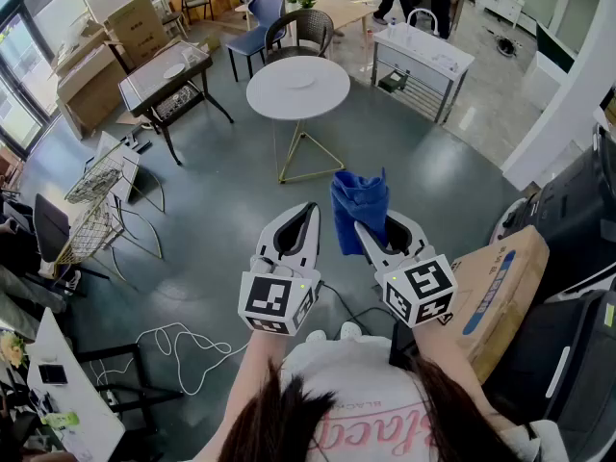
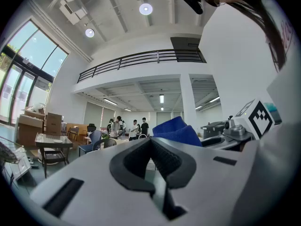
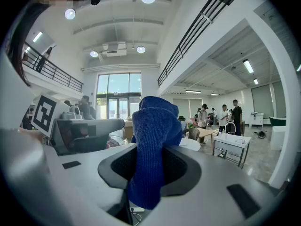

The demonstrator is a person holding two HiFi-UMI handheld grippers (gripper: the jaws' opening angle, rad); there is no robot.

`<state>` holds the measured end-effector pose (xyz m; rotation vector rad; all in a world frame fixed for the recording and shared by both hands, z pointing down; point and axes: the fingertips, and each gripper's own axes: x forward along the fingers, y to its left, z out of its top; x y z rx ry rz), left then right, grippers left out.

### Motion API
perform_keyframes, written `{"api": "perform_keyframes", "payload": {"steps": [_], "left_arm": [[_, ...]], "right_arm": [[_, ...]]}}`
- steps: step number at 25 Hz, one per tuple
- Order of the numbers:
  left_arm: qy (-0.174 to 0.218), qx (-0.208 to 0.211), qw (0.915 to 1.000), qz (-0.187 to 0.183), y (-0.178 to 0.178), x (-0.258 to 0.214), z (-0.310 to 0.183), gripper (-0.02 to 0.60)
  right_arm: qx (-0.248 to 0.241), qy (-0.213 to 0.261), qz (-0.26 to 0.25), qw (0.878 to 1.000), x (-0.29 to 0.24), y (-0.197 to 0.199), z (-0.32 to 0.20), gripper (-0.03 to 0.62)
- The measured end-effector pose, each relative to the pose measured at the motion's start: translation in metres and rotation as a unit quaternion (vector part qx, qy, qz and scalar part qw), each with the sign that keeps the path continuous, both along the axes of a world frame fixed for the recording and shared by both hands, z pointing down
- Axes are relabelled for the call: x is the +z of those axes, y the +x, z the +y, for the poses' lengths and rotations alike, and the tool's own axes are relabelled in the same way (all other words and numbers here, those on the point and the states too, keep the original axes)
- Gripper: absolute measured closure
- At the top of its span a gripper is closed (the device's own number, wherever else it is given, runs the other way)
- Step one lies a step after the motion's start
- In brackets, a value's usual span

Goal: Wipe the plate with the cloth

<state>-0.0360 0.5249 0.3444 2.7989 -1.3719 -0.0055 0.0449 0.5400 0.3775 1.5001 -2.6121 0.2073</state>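
Observation:
My right gripper [image 1: 369,231] is shut on a blue cloth [image 1: 358,204], which stands up out of its jaws; in the right gripper view the cloth [image 3: 154,126] fills the gap between the dark pads. My left gripper [image 1: 308,210] is beside it, shut with nothing in it, and its jaws meet in the left gripper view [image 2: 152,141]. Both are held in the air at chest height, pointing about level. Ahead on the floor stands a round white table [image 1: 332,94] with a pale plate [image 1: 300,81] lying on it, well beyond both grippers.
A glass-topped black desk [image 1: 164,75] stands at the left and a wire rack [image 1: 96,200] nearer. A white sink unit [image 1: 422,56] is at the back right. A cardboard box [image 1: 500,287] sits close at my right. White cable [image 1: 183,354] lies on the floor.

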Motion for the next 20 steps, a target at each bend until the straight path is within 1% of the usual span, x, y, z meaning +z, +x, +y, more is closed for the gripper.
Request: {"api": "perform_keyframes", "payload": {"steps": [9, 14, 20], "left_arm": [[-0.003, -0.006, 1.0000, 0.002, 0.021, 0.002, -0.002, 0.574], [-0.006, -0.026, 0.9996, 0.009, 0.033, 0.009, -0.004, 0.574], [-0.011, -0.045, 0.9989, 0.009, 0.031, 0.012, -0.014, 0.574]], "right_arm": [[-0.009, 0.005, 0.007, 1.000, 0.002, 0.019, 0.002, 0.461], [-0.034, 0.006, 0.012, 0.999, 0.007, 0.033, 0.004, 0.461], [-0.056, 0.000, 0.006, 0.998, 0.010, 0.032, -0.007, 0.461]]}}
